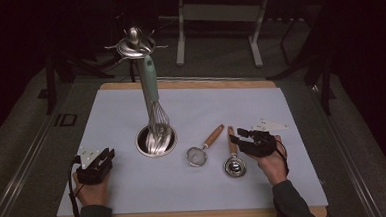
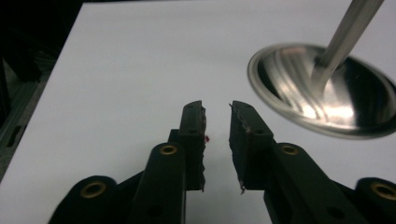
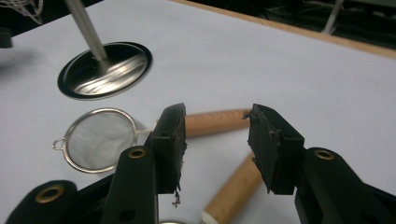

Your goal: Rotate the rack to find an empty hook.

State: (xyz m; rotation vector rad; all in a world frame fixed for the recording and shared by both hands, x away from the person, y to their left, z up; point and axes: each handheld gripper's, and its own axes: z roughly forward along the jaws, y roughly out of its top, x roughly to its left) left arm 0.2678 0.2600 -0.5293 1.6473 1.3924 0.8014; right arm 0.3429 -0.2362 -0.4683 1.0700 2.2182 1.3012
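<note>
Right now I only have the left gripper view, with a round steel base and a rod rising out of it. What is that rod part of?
Observer: It belongs to a utensil stand. A whisk with a mint-green handle hangs from its top, and the wires reach down to the base.
Operator: Anything else lying nearby?
Observer: A small mesh strainer with a wooden handle lies to the right of the base.
Operator: And my other hand?
Observer: The right gripper is open. Its jaws are poised over the wooden handle of a steel scoop that lies beside the strainer.
</note>
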